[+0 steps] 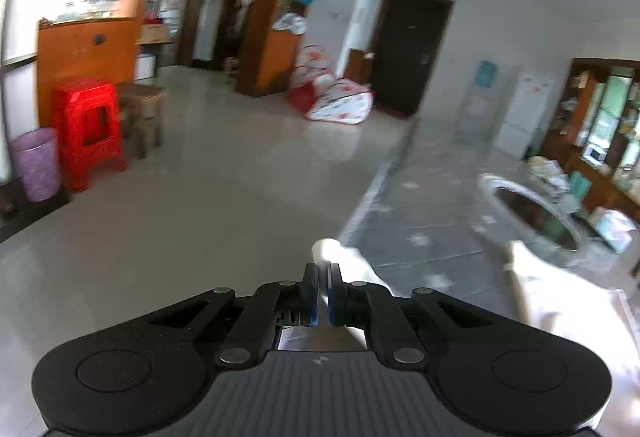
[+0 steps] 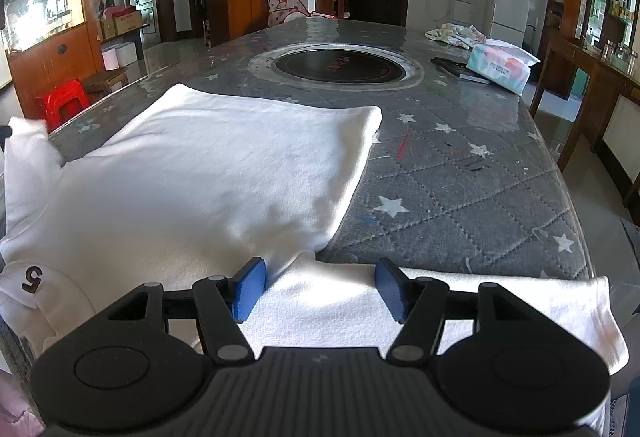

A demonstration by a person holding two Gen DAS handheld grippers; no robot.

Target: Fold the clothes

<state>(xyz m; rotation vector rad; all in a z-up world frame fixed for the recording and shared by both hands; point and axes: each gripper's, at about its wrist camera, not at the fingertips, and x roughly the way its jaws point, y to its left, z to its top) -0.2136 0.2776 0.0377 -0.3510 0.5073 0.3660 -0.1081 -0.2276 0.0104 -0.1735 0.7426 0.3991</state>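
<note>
A white shirt [image 2: 224, 165] lies spread on the grey star-patterned table [image 2: 460, 173], with one side folded over and a sleeve [image 2: 500, 301] stretched along the near edge. A collar label reads 5 at lower left. My right gripper [image 2: 320, 287] is open, just above the sleeve near the table's front edge. My left gripper [image 1: 322, 295] is shut on a lifted piece of the white shirt [image 1: 344, 261], raised off the table's left edge. In the right wrist view that lifted sleeve [image 2: 28, 153] shows at far left.
A round black inset [image 2: 340, 67] sits in the table's middle. A tissue pack [image 2: 500, 63], a dark flat object and a patterned cloth [image 2: 456, 33] lie at the far right. Red stool [image 1: 90, 129] and purple bin [image 1: 36, 165] stand on the floor to the left.
</note>
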